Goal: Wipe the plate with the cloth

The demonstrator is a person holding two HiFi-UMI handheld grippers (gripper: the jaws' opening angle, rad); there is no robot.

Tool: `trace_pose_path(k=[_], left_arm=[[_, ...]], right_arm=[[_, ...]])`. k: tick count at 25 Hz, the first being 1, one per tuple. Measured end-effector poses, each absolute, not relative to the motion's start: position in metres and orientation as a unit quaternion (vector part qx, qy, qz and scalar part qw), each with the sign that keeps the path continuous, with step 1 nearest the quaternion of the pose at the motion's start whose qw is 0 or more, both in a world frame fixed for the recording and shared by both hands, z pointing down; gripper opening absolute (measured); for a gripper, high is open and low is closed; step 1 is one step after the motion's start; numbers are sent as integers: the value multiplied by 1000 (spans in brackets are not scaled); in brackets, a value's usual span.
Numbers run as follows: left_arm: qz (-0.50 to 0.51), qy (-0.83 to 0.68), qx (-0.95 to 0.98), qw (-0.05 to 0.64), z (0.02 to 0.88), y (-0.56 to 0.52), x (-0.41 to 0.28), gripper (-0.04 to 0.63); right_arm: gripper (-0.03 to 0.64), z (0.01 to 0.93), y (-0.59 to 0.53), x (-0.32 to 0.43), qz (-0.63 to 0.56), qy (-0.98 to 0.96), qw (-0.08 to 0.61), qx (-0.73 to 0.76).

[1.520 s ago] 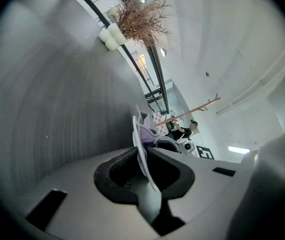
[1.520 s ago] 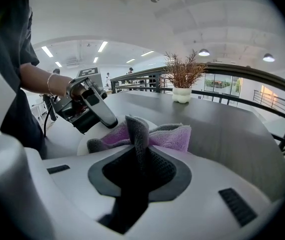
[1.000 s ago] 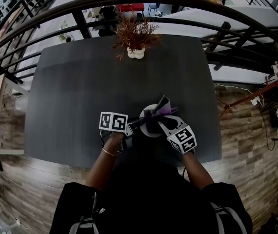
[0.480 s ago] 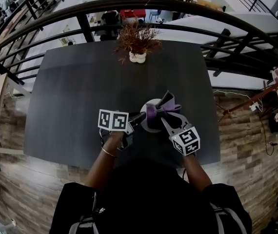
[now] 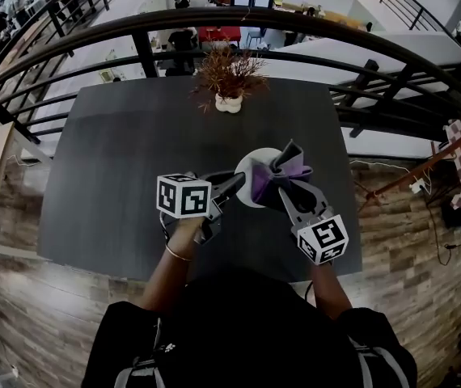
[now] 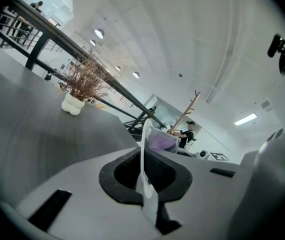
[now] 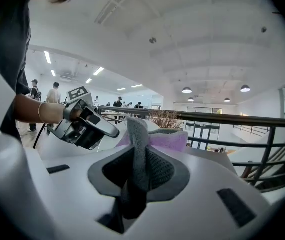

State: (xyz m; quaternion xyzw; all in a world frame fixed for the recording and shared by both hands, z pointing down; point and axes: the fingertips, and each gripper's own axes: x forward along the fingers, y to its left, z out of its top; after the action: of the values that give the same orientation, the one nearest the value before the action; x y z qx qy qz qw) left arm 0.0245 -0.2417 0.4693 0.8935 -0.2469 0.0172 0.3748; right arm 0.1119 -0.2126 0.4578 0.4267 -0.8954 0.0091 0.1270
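Nearest, at the bottom of the head view, the person's two forearms reach up the frame, each carrying a gripper. The left gripper (image 5: 232, 184), left of centre, has its jaws closed tight on the rim of the white plate (image 5: 248, 165). In the left gripper view that plate (image 6: 145, 156) shows edge-on as a thin white line standing upright between the jaws and running straight away from the camera. In the head view, though, its round face is turned up toward the camera. The plate sits at mid-frame, held off the dark table (image 5: 125, 160).

The right gripper (image 5: 282, 189), just right of centre, is clamped on the purple-and-grey cloth (image 5: 285, 170). The cloth is bunched against the plate's right side. Its long axis runs from the jaws toward the top of the frame, with a grey corner pointing up and slightly right. In the right gripper view the cloth (image 7: 138, 146) fills the gap between the jaws.

Further up the table stands a dried plant (image 5: 229, 69) in a white vase (image 5: 229, 103). Beyond it, a dark railing (image 5: 214, 18) curves across the top.
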Motion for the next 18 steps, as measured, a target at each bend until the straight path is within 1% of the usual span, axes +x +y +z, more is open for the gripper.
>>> trace_pose_path(k=[7, 11, 18], left_arm=[[8, -248, 924, 290, 419, -236, 29, 9], [-9, -261, 936, 235, 393, -237, 26, 8], [-40, -262, 950, 163, 350, -226, 25, 9]], right_arm=[[63, 408, -206, 121, -29, -891, 82, 445], [63, 392, -205, 124, -48, -889, 69, 450], [63, 367, -199, 128, -66, -888, 39, 453]])
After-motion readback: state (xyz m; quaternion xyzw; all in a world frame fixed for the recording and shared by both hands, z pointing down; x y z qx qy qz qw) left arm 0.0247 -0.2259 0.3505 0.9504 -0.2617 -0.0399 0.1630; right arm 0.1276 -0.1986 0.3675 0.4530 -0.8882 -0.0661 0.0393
